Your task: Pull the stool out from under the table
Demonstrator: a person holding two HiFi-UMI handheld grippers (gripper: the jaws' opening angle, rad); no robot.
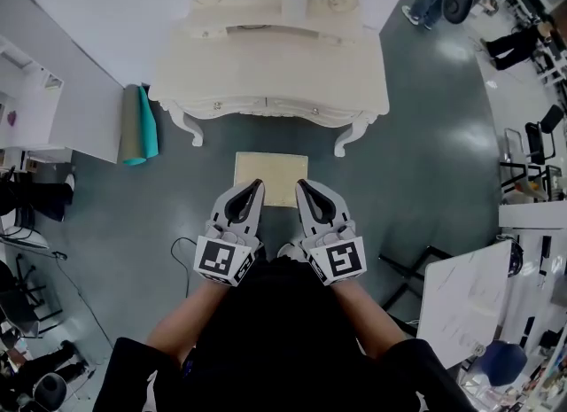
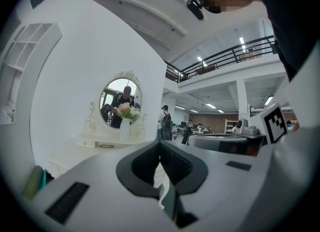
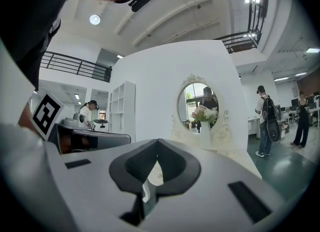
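The stool [image 1: 270, 174], with its pale square cushion, is standing on the grey floor [image 1: 425, 162] just in front of the white desk [image 1: 266, 73]. It is sitting roughly midway between the desk's two curved front legs. In the head view its whole top is showing clear of the desk's front edge.

The person is holding both tongs side by side, pointing level toward the desk. The left tongs [image 1: 259, 183] and the right tongs [image 1: 299, 183] are lying close together but apart. In the head view their tips are overlapping the near part of the cushion, the left one toward its left half and the right one toward its right half. Whether they are touching the cushion cannot be told.

In the left gripper view the left tongs [image 2: 160, 144] are showing clenched, the dark pads meeting at the tip with nothing between them. In the right gripper view the right tongs [image 3: 157, 141] are likewise clenched on nothing.

An oval mirror [image 3: 196, 101] and a vase of flowers [image 3: 205, 118] are standing on the desk, straight ahead of the tongs. A teal roll [image 1: 142, 125] is leaning by the wall at the desk's left.
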